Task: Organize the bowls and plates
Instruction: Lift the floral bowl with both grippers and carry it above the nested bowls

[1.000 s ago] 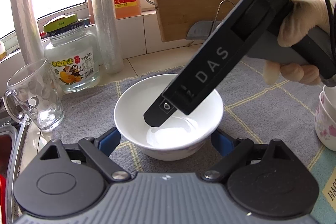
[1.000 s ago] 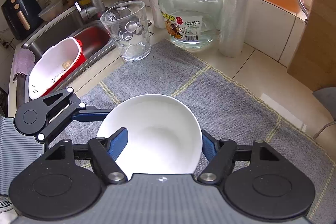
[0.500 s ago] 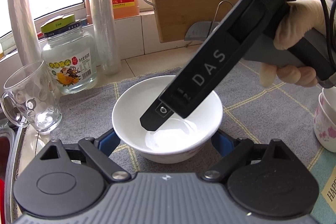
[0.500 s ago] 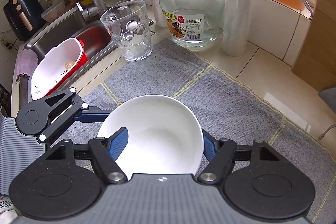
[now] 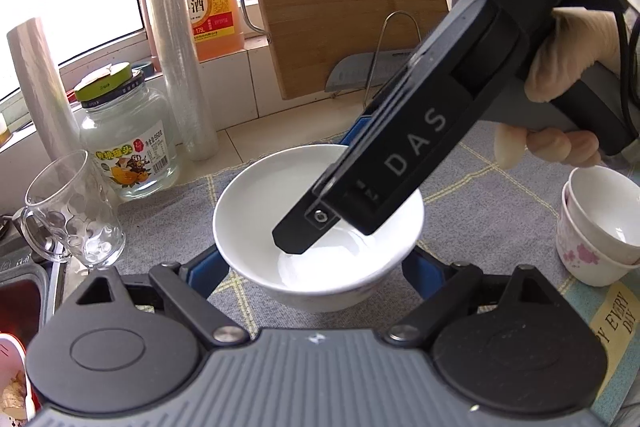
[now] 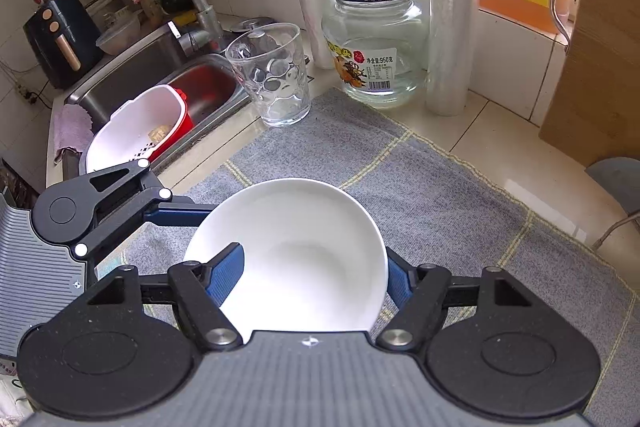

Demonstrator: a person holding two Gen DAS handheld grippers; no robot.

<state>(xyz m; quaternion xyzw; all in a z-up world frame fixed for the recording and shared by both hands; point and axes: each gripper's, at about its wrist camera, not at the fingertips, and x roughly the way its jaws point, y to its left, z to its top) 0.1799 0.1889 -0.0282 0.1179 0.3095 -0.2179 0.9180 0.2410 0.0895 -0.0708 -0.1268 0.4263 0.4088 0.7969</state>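
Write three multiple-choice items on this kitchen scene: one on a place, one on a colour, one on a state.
1. Where does the jar stand?
A. Beside the glass
B. In the sink
C. On the chopping board

2. What colour is the bowl?
A. Red
B. White
C. Blue

3. What are the right tongs doing?
A. Hanging open above the glass
B. Gripping the jar's lid
C. Pinching the bowl's wall

Answers:
1 A, as jar and glass stand next to each other by the edge of the cloth.
2 B, as the bowl is plain white inside and out.
3 C, as one finger is inside the bowl and the other outside it.
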